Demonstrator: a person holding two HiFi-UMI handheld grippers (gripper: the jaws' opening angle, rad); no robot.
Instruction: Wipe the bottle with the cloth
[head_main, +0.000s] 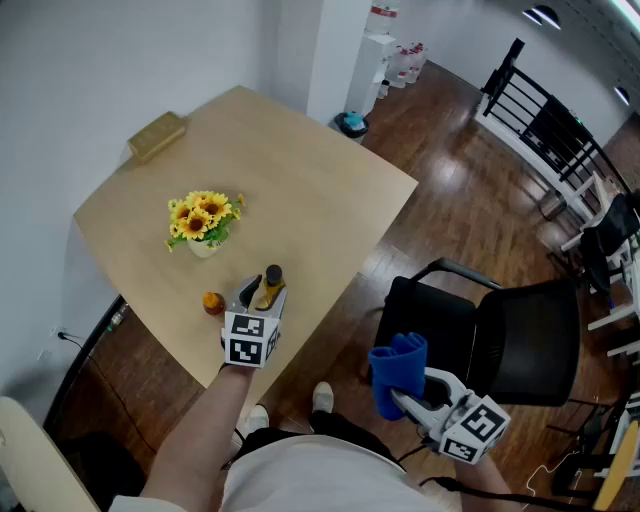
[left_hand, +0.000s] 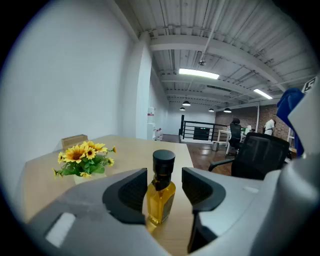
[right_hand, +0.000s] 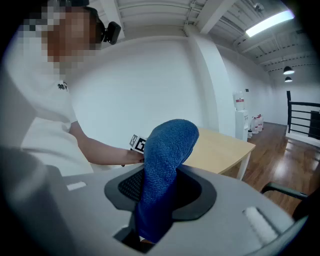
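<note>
A small bottle (head_main: 270, 287) of yellow liquid with a black cap stands upright on the wooden table (head_main: 300, 170) near its front edge. My left gripper (head_main: 262, 293) is open, with one jaw on each side of the bottle (left_hand: 161, 192); a narrow gap shows on the right side in the left gripper view. My right gripper (head_main: 402, 397) hangs off the table, to the right above the floor, shut on a blue cloth (head_main: 397, 370). The cloth (right_hand: 166, 160) stands up folded between its jaws (right_hand: 160, 197).
A pot of sunflowers (head_main: 203, 222) stands just behind and left of the bottle. A small orange object (head_main: 212, 302) lies left of my left gripper. A cardboard box (head_main: 157, 136) sits at the table's far corner. A black office chair (head_main: 500, 335) stands beside the right gripper.
</note>
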